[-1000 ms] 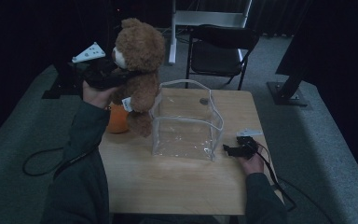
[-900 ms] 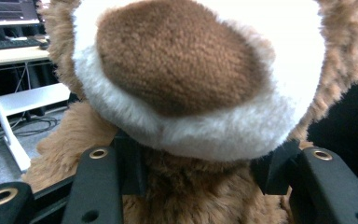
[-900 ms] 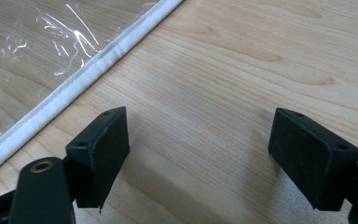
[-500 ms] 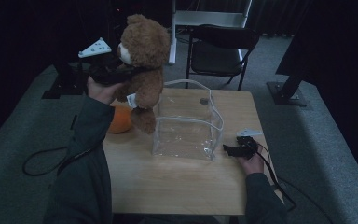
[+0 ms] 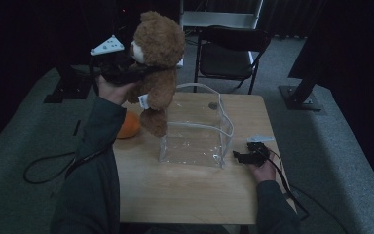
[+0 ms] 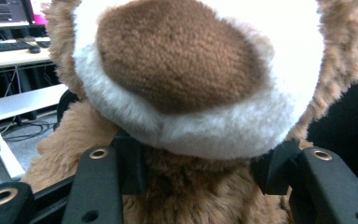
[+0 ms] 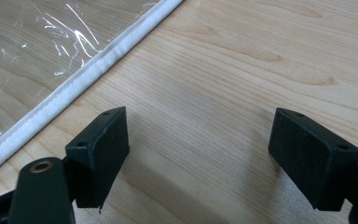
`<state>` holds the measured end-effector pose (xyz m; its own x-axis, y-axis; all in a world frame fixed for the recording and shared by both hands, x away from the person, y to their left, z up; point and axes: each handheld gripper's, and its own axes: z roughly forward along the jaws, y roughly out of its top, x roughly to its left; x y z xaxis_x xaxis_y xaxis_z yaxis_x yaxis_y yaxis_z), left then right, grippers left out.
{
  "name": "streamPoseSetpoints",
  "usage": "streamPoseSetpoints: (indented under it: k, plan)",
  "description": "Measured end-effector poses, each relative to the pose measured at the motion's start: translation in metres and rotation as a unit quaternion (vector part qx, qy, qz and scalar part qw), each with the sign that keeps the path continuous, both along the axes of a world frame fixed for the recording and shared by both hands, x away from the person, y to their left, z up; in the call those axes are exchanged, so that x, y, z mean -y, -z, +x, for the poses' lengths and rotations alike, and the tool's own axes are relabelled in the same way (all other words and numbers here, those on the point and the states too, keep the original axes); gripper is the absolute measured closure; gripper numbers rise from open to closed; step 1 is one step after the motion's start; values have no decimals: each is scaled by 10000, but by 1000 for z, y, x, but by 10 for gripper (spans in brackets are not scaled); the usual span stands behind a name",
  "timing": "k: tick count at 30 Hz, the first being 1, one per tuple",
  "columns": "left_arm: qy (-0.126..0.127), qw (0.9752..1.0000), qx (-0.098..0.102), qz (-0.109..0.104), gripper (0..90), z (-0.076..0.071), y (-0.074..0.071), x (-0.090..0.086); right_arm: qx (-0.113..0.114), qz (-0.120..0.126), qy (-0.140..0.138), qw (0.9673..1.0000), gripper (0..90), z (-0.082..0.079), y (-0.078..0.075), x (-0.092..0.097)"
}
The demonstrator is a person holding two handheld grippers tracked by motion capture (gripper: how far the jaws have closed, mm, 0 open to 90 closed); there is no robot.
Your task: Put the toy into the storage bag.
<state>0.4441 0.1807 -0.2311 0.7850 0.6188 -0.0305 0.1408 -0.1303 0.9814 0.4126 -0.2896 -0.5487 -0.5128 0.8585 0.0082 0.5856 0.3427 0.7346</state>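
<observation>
Teddy bear (image 5: 157, 73) is clamped at the neck by the left gripper (image 5: 126, 73) above the clear bag (image 5: 195, 131); right gripper (image 5: 238, 157) is held wide, empty, on the table (image 5: 185, 195).

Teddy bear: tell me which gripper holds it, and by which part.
The left gripper holds the teddy bear by the neck, just under its muzzle, its jaws on either side. The right gripper is open over the table, holding nothing.
</observation>
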Motion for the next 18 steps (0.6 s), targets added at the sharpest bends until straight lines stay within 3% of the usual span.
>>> streamPoseSetpoints:
  k: [18]
  plan:
    - [264, 9996, 32, 7, 472, 6, -9, 30, -4, 2, -6, 10000, 191, 0, 0, 0]
